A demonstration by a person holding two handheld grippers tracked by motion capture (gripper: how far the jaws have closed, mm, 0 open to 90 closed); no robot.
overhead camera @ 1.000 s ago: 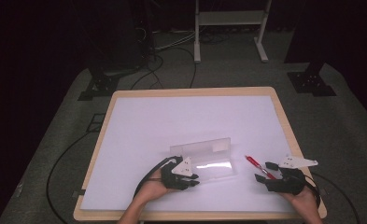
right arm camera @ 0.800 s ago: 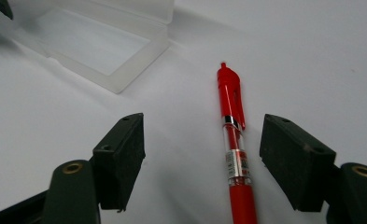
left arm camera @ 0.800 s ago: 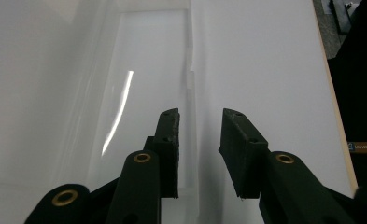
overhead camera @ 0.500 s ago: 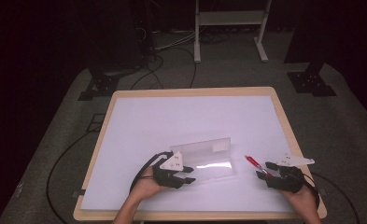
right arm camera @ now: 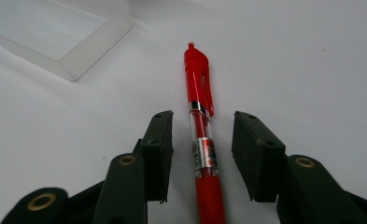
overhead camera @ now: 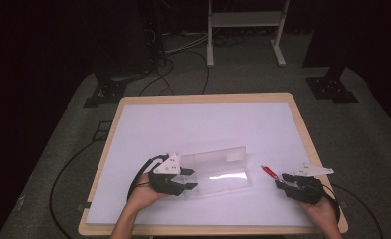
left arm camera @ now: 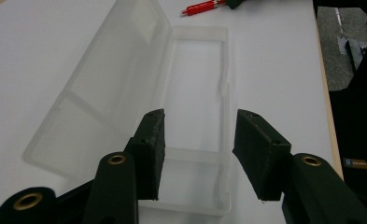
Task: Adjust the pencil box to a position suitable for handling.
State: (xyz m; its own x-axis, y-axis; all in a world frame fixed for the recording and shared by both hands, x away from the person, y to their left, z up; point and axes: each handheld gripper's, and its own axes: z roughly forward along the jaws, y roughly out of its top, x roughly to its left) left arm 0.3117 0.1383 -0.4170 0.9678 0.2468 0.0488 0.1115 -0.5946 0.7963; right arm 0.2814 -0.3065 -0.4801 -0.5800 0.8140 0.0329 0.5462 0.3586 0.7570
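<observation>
A clear plastic box point(overhead camera: 218, 178) lies open on the white table, its lid point(overhead camera: 214, 158) folded back. In the left gripper view the tray point(left arm camera: 195, 88) runs away from me with the lid point(left arm camera: 106, 84) on its left. My left gripper point(left arm camera: 200, 135) is open, one jaw on each side of the tray's near short end. A red pen point(overhead camera: 269, 172) lies right of the box. My right gripper point(right arm camera: 202, 135) is open over the pen point(right arm camera: 200, 88), which lies on the table between the jaws, pointing away. From above, the left gripper point(overhead camera: 189, 182) and right gripper point(overhead camera: 281, 180) face each other.
The white table top has a wooden rim point(overhead camera: 302, 129) and bare room across its far half. A corner of the box point(right arm camera: 78, 42) lies left of the pen. Beyond the table are cables point(overhead camera: 168, 64) and a stand's legs point(overhead camera: 210, 55) on the grey floor.
My left gripper has drawn back a little to the left along the table, away from the box's middle. The right gripper and the pen have hardly moved.
</observation>
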